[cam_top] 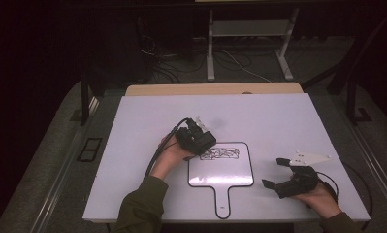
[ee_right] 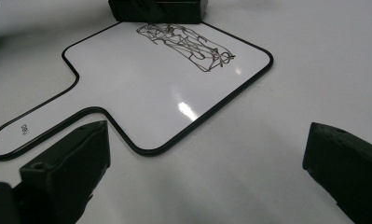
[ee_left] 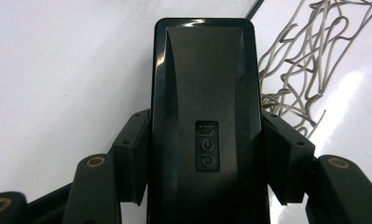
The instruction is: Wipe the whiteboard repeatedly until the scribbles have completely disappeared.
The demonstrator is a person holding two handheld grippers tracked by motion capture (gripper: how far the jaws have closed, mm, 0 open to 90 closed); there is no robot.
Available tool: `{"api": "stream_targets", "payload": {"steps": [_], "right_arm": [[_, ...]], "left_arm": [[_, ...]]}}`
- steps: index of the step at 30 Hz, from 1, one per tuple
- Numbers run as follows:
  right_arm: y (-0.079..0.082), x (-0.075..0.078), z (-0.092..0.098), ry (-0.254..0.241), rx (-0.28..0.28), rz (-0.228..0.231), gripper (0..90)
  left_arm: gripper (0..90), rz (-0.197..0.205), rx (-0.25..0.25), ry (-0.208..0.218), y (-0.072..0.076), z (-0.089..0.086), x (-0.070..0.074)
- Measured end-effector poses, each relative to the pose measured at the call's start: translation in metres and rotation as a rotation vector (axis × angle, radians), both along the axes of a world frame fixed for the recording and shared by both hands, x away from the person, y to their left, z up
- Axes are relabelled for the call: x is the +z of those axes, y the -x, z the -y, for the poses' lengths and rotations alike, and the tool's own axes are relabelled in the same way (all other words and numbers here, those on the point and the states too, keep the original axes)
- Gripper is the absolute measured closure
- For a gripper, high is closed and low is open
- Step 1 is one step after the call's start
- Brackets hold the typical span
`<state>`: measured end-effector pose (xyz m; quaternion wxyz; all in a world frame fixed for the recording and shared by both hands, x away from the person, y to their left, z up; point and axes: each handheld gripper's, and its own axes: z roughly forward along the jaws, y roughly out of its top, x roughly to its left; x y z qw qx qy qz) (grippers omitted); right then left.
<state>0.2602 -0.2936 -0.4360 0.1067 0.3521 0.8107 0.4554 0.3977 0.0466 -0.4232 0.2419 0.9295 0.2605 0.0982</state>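
White tabletop, paddle whiteboard, eraser poised at the scribble.

White table (cam_top: 133, 145) carries the handled whiteboard (cam_top: 221, 174), glossy and probably slick, lying between the two tools. Left gripper (cam_top: 199, 138) is clamped across the flanks of a black eraser (ee_left: 204, 116) (rigid, light, best held mid-body), set at the scribble (ee_left: 305, 70) just ahead. Right gripper (cam_top: 284, 173) rests beside the board, jaws wide apart.

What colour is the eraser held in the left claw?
Black, with an embossed logo on top; the eraser shows best in the left gripper view.
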Motion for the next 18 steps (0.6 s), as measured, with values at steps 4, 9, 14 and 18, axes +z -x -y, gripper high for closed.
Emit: {"api": "stream_targets", "payload": {"steps": [4,9,14,18], "right_arm": [[0.000,0.000,0.000,0.000,0.000,0.000,0.0],[0.000,0.000,0.000,0.000,0.000,0.001,0.0],[0.000,0.000,0.000,0.001,0.000,0.000,0.0],[0.000,0.000,0.000,0.002,0.000,-0.001,0.0]], "left_arm": [[39.4,-0.005,-0.010,0.004,0.002,0.003,0.000],[39.4,-0.009,-0.023,0.006,0.004,0.008,0.000],[39.4,-0.012,-0.037,0.000,0.007,0.013,0.000],[39.4,-0.007,-0.055,-0.003,0.008,0.016,0.000]]}}
